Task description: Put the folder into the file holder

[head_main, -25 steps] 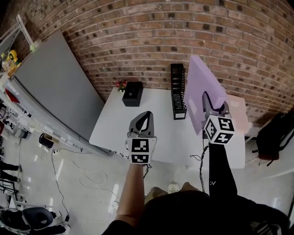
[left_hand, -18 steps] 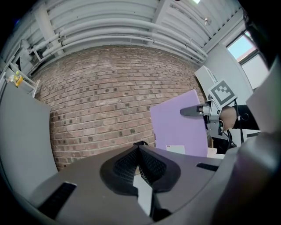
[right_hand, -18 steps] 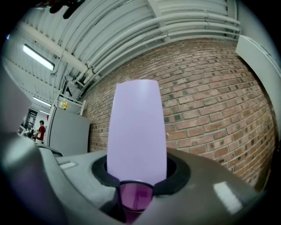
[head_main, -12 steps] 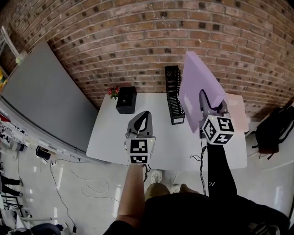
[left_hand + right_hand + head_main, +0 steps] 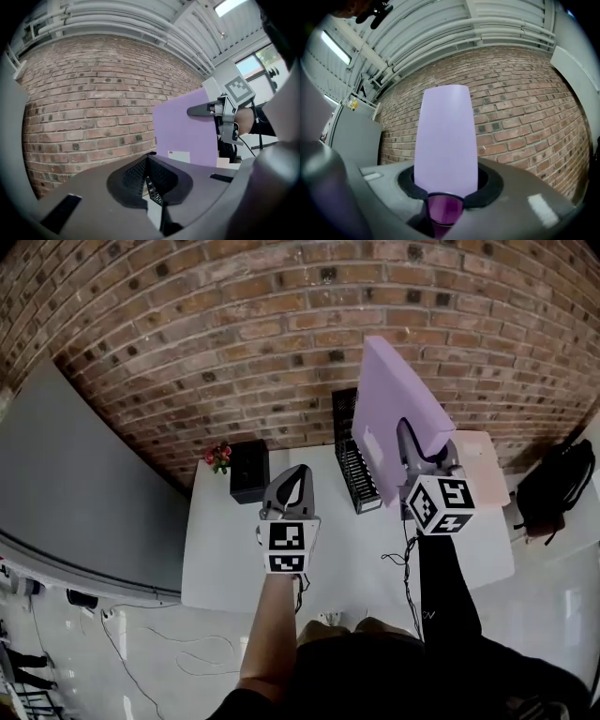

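Folder point(image 5: 389, 390) upright in right gripper point(image 5: 411, 435)

Purple folder point(image 5: 185, 126), brick wall point(image 5: 93, 98), left gripper point(image 5: 149, 157) closed

The folder point(image 5: 398, 399) looks like smooth, matt lilac plastic. The file holder point(image 5: 352, 470) is black perforated metal mesh. The table top point(image 5: 347, 549) is smooth, white and faintly sheened. The brick wall point(image 5: 234, 324) is rough and matt.
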Demonstrator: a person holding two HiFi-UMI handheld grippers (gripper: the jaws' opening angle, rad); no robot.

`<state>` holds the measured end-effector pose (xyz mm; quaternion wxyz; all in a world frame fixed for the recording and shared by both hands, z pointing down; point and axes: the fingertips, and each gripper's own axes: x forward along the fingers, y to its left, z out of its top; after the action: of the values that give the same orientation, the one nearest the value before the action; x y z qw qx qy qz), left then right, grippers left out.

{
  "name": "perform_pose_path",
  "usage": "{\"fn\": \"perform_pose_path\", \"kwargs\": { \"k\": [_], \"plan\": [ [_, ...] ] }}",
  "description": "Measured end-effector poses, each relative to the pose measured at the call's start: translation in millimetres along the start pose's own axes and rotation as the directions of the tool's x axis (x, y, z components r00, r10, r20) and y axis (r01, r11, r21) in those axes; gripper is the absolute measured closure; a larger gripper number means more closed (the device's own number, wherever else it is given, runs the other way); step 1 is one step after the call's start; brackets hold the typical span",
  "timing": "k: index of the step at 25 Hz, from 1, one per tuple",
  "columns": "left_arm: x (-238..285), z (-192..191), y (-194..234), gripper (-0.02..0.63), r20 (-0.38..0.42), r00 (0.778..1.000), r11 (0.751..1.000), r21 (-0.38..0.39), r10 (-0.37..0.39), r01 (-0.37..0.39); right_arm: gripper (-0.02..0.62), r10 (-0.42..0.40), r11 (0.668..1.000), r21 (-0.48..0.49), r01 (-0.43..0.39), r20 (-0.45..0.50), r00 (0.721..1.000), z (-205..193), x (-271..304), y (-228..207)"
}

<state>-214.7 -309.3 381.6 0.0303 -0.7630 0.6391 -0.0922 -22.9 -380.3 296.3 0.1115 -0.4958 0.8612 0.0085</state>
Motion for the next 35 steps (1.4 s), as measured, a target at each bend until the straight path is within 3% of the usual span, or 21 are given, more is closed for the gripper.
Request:
{"fn": "perform_pose_path", "kwargs": {
  "k": [11,19,35],
  "plan": [
    [36,-11,47,0.597,0.005,0.996,0.996,-0.017,-0.088,0.088,0.456,-0.092,0.994,-0.057,0.091,-0.004,0.996,-22,50,12],
    [57,-29,71,0.597,-0.007,0.995,0.994,-0.037,-0.102,0.101,0.456,-0.111,0.991,-0.075,0.111,0.005,0.994,-40,69,13],
    [96,-47,78,0.597,-0.039,0.985,0.984,-0.055,-0.17,0.168,0.456,-0.13,0.988,-0.089,0.127,-0.026,0.991,-69,96,4]
  ]
}}
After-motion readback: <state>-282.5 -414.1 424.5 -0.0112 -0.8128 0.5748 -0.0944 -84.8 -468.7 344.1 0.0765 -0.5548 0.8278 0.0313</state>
